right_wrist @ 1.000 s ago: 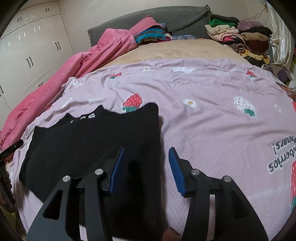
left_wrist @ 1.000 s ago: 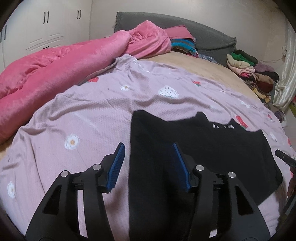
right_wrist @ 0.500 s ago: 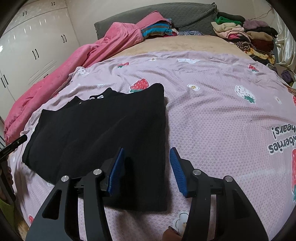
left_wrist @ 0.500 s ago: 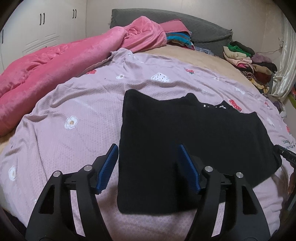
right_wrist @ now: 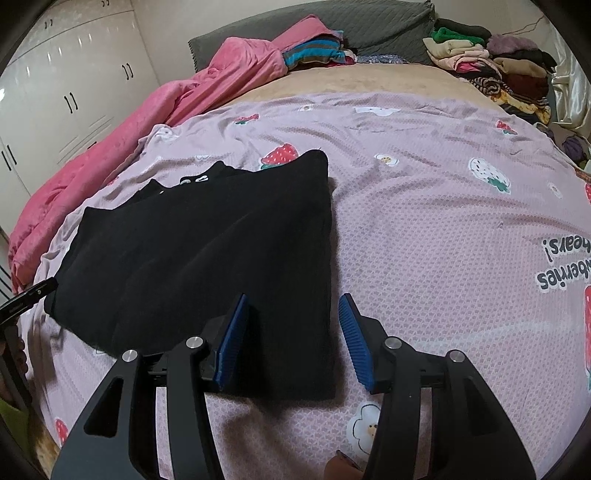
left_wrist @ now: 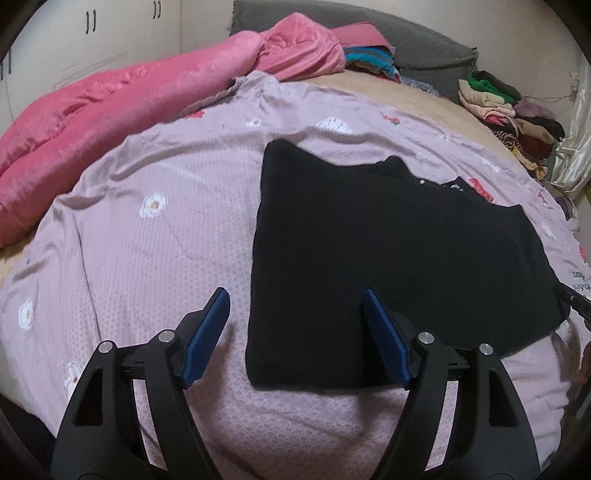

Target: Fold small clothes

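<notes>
A black garment (left_wrist: 399, 258) lay flat on a lilac sheet (left_wrist: 147, 240) printed with strawberries and flowers, and everything else is placed from that garment. It was already folded into a broad rectangle, with a collar bearing small white marks at its far edge. The left gripper (left_wrist: 295, 332) hung over the garment's near left corner; its jaws had just been opening and stood wide apart, 1 blue pad over bare sheet left of the cloth's edge and the other over the cloth, neither pressing on it. The right gripper (right_wrist: 293, 338) hung over the garment's near right corner, its jaws apart and narrower than the left's, 1 pad over the cloth and the other over the sheet just right of the cloth's edge, nothing clamped. Whether either gripper's pads touched the fabric could not be told. A pink blanket (left_wrist: 110, 107) lay bunched well beyond the garment's left side, running toward a grey headboard (right_wrist: 369, 26). A pile of folded clothes (right_wrist: 491, 62) sat far beyond the garment's right side, near the headboard.
</notes>
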Demonstrator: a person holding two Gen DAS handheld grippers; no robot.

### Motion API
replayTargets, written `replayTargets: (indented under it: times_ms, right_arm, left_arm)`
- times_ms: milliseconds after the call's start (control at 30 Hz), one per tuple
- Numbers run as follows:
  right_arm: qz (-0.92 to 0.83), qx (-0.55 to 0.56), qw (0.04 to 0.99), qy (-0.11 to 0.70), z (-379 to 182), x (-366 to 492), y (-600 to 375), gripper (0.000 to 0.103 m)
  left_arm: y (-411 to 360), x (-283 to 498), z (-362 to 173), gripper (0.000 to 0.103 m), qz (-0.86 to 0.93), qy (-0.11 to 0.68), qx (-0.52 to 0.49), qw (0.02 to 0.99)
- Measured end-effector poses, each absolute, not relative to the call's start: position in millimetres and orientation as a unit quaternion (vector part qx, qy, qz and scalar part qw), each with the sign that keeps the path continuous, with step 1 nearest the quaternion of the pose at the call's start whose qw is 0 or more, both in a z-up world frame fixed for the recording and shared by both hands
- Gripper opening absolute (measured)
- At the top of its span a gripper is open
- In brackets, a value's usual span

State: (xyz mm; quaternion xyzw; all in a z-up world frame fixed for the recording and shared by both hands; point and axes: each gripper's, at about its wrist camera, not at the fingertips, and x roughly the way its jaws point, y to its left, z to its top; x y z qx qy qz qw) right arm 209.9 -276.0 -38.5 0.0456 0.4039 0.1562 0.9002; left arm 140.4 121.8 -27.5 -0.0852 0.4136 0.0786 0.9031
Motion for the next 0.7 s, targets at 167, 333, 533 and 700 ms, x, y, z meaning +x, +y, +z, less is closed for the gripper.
replayTargets:
  times_ms: [167,333,533,700]
  right_arm:
    - [0.158,0.052,0.898,0.408,-41.0,209.0,-278.8,0.05]
    - [0.161,0.061,0.895,0.411,-43.4,208.6,-281.0,0.049]
    - [0.168,0.076,0.893,0.411,-44.4,211.2,-282.8,0.04]
    - [0.166,0.082,0.895,0.406,-43.3,212.9,-285.4,0.01]
  left_arm:
    - [130.1,138.1,-33.1,0.067,0.073,0.425,-0.116,0.895]
    - [140.0,138.2,-39.9,0.067,0.058,0.436,-0.158,0.884]
    - [143.9,136.7,-45.8,0.053,0.034,0.444,-0.195,0.874]
    - [144.4,136.0,-48.1,0.027,0.021,0.444,-0.212,0.87]
